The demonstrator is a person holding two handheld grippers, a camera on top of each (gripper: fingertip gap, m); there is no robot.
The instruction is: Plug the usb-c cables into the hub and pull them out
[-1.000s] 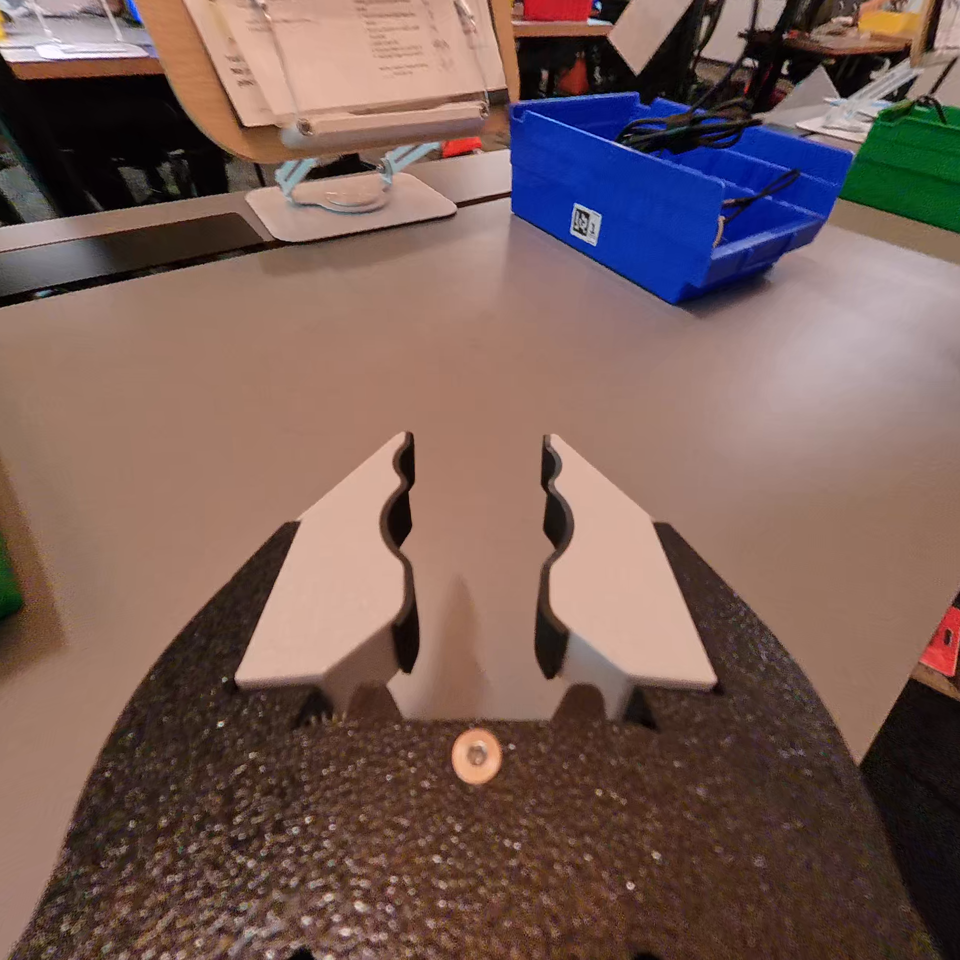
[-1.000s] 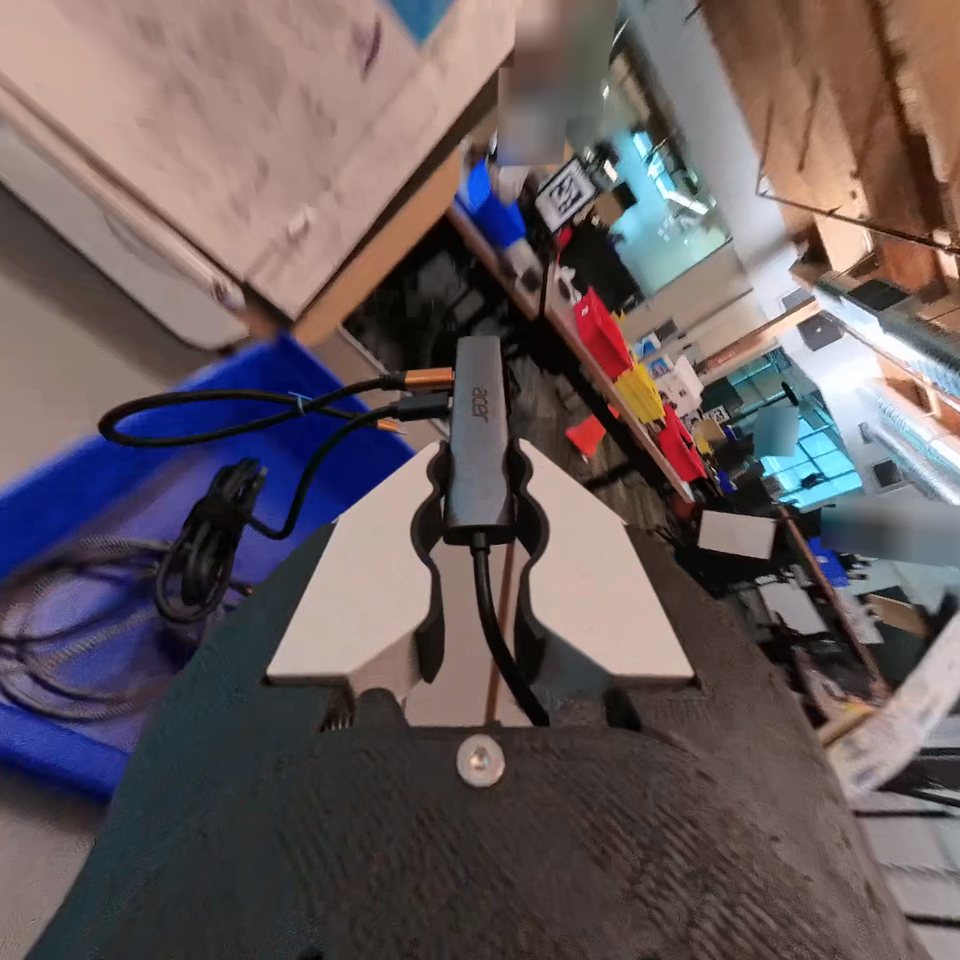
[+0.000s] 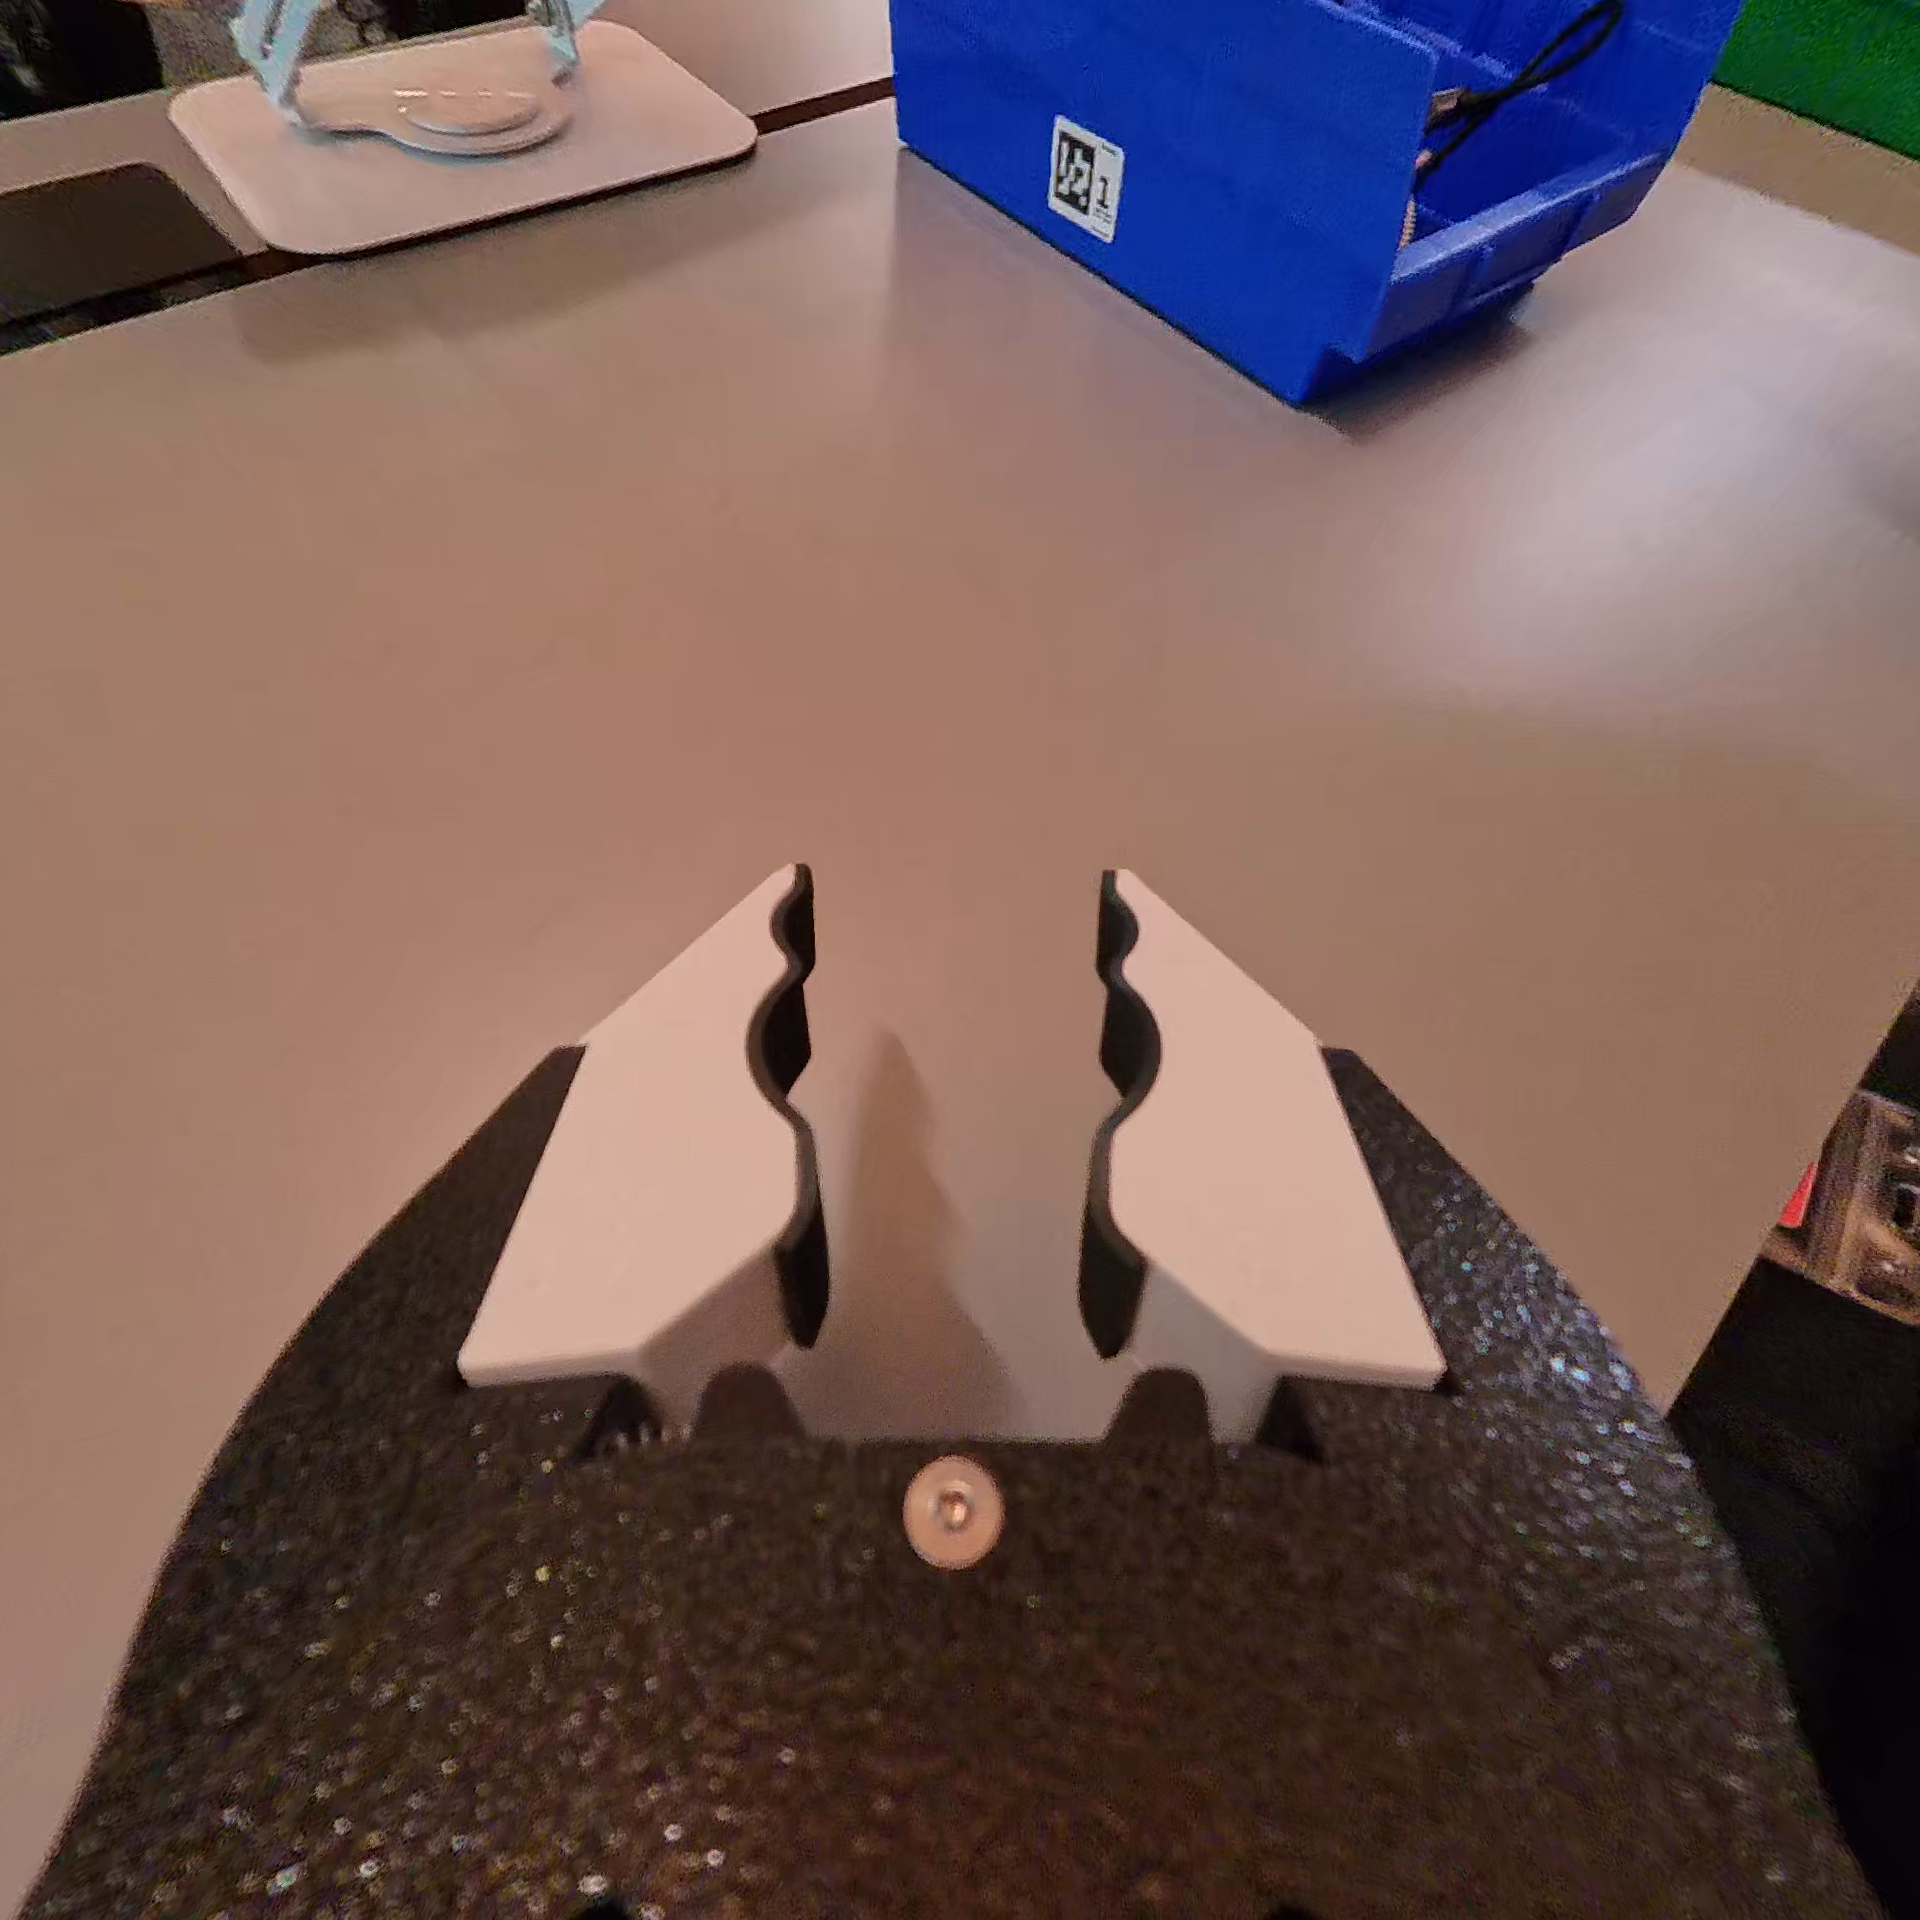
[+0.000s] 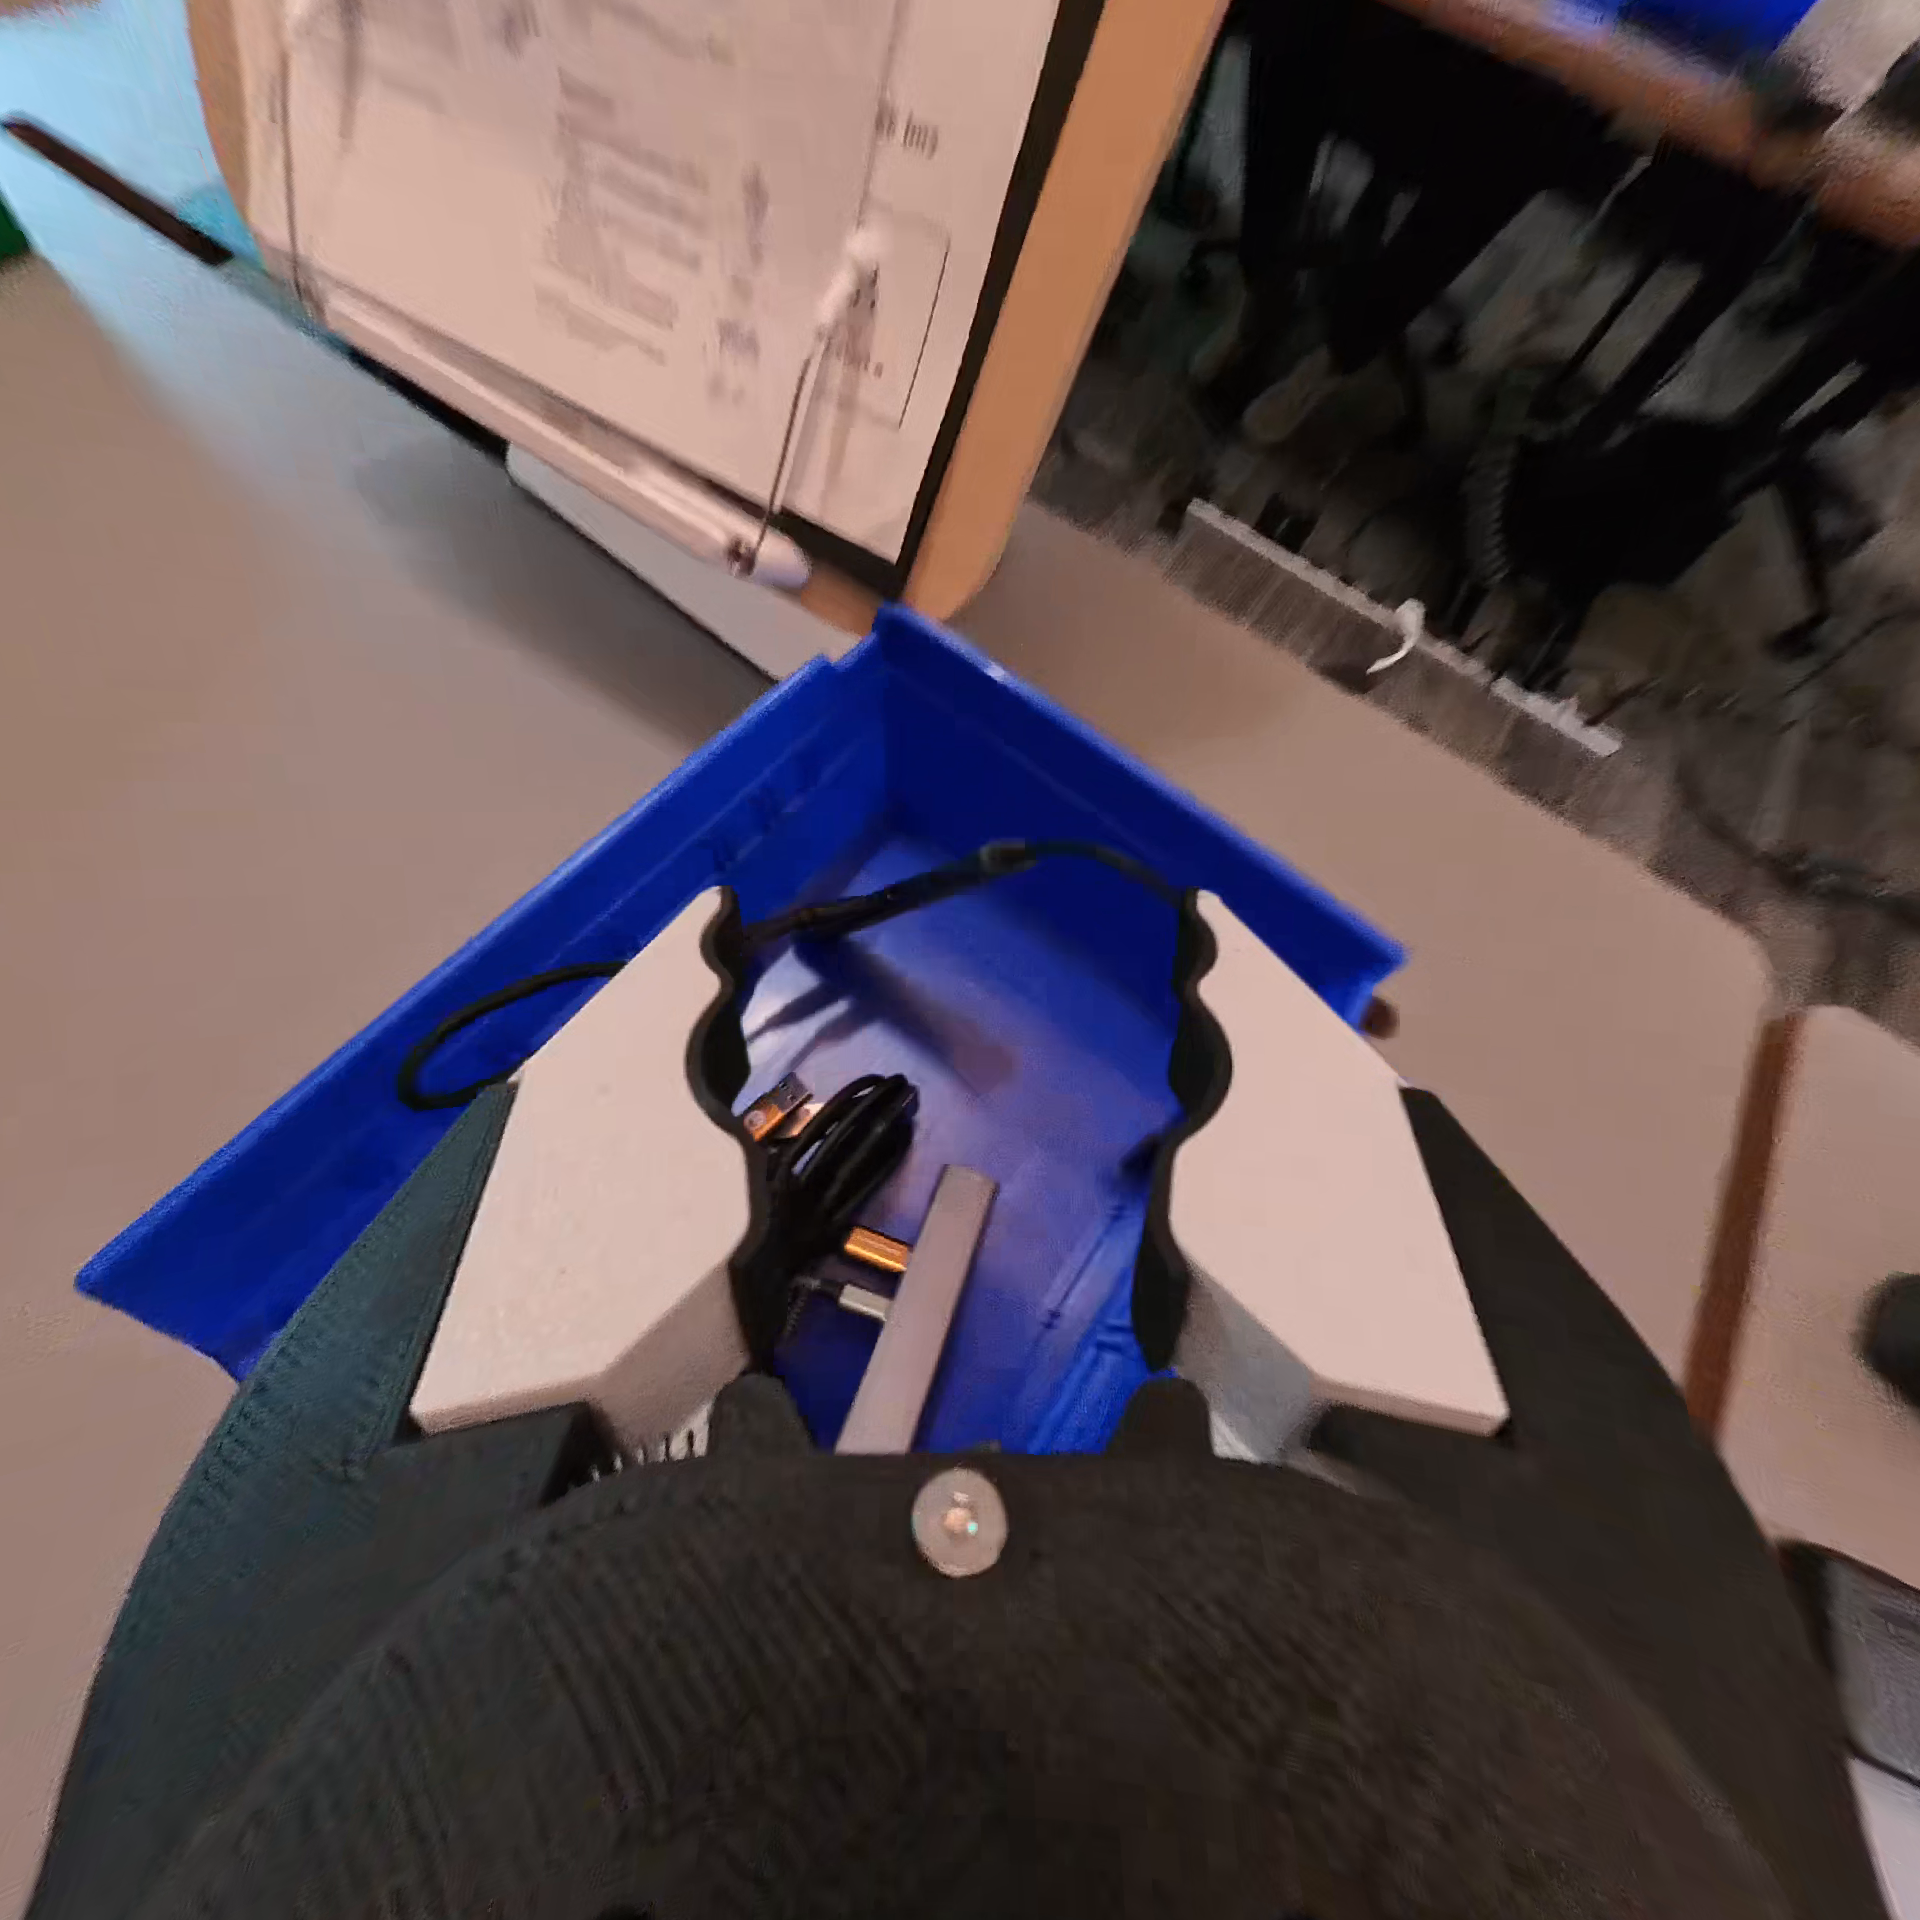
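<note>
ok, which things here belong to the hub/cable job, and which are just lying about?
Job:
- grey hub, lying in the blue bin
- black cables in the bin, orange-tipped plugs at the hub
- right gripper, open above the bin
- left gripper, open, empty

Bystanders:
- document stand
- green bin

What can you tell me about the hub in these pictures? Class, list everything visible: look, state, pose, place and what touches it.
The hub is a slim, grey, metal-looking bar lying inside the blue bin, seen in the right wrist view between the spread fingers of the right gripper, which do not touch it. It lies slanted, its near end hidden behind the gripper body. Two plugs, one copper-coloured and one dark, meet its left side, apparently inserted. A coiled black cable lies beside it.
</note>
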